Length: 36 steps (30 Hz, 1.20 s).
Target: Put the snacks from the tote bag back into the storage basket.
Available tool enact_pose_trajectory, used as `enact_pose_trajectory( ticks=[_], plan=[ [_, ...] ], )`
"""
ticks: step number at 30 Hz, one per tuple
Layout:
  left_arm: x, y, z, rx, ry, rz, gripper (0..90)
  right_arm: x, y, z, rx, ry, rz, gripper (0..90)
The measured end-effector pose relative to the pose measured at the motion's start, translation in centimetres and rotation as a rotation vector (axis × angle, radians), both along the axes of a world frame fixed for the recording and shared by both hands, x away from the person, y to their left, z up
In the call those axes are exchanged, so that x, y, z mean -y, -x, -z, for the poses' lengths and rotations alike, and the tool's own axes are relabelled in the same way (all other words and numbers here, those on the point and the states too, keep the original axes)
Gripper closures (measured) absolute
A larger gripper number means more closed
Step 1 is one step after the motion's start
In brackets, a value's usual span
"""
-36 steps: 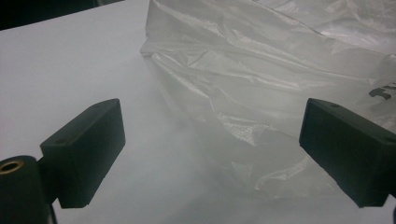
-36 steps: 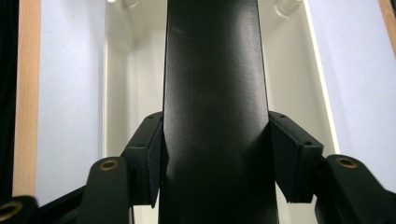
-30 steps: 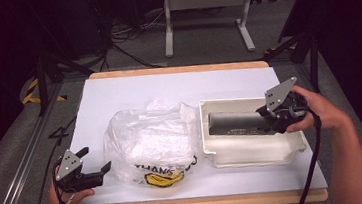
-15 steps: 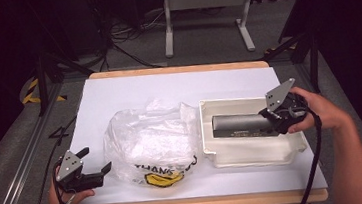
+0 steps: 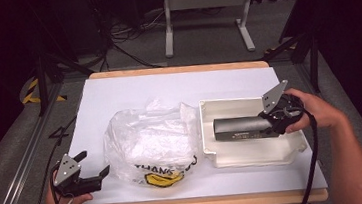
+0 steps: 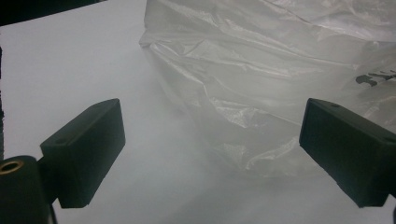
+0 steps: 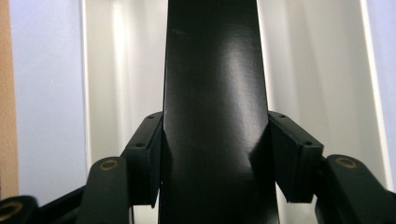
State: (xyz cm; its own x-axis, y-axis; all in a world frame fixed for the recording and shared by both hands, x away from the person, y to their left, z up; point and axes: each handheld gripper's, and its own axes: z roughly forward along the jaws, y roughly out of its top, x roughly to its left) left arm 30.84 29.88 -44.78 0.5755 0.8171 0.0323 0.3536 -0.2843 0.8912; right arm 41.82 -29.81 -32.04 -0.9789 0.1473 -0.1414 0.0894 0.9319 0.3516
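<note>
Your right gripper (image 5: 277, 121) is clamped on one end of the black box (image 5: 241, 127), which sits in or just over the white tray (image 5: 254, 152) — I can't tell which. Held so far out, it could tip or twist loose. Your left gripper (image 5: 91, 172) stands wide and empty beside the plastic bag (image 5: 147, 140). One box, one tray, one bag.

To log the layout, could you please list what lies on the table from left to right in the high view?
Left tool → clear plastic bag → white tray with the black box over it → right tool, shut on the box's right end.
</note>
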Motion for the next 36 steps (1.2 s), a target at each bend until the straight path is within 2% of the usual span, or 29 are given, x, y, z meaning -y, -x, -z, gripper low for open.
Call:
enact_pose_trajectory(
  ticks=[6,16,23,27,36],
  plan=[
    [-0.4,0.7,0.0,-0.001,0.002,-0.013,7.8,-0.2,-0.5,0.9,-0.028,0.029,-0.009,43.0],
    [-0.9,1.4,-0.1,0.005,0.011,-0.032,7.8,-0.6,-1.4,1.8,-0.032,0.049,-0.017,42.9],
    [-1.0,1.4,-0.1,0.006,0.017,-0.034,7.8,-0.4,-1.6,2.1,-0.036,0.044,-0.019,42.8],
    [-0.9,1.4,-0.1,0.005,0.015,-0.030,7.8,-0.4,-1.6,2.4,-0.037,0.059,-0.013,42.6],
    [-0.6,1.4,-0.2,0.014,0.010,-0.025,7.8,-0.6,-1.7,3.6,-0.074,0.174,0.007,42.4]
  ],
)
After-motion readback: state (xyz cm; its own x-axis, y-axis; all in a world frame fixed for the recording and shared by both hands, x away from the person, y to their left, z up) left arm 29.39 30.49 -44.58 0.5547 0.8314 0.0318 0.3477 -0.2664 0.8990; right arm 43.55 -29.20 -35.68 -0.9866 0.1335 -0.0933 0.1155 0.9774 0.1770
